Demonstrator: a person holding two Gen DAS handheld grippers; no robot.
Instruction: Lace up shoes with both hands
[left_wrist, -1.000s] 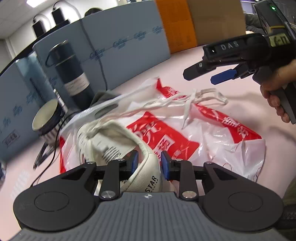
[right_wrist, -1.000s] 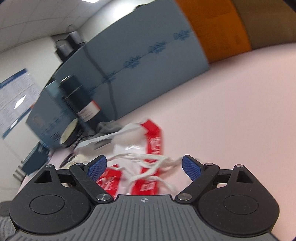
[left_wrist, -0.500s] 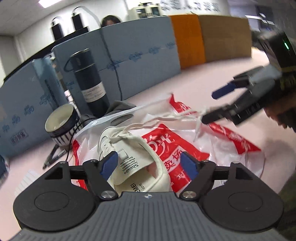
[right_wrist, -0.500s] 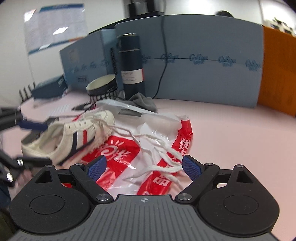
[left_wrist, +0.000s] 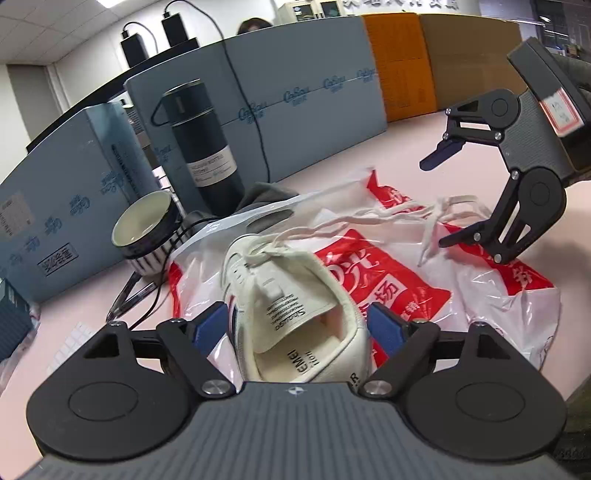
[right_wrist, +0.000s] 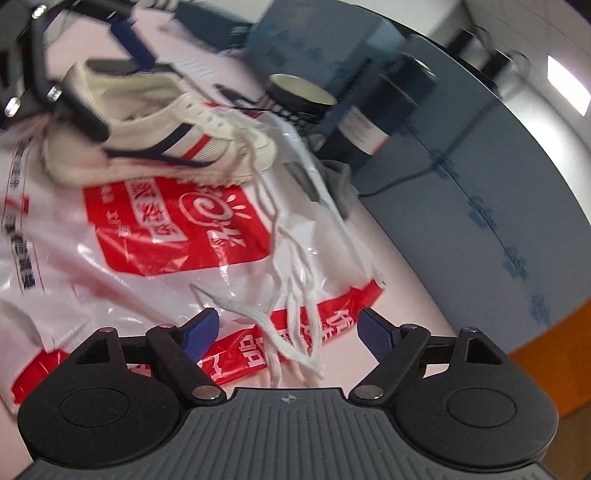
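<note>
Where tools gape: one shoe, two tools

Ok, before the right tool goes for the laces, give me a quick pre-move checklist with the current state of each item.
1. Shoe sits on the plastic bag, heel between the left tool pads: ok.
2. Left tool gripping the heel: not ok; its jaws are opening, pads clear of the sides.
3. Loose laces lie between the right tool pads: ok.
4. Right tool wide enough to take them: ok; its jaws are closing, nothing pinched yet.
5. Laces untangled: cannot tell, several strands overlap.
6. Mug and flask stand clear of the laces: ok.
</note>
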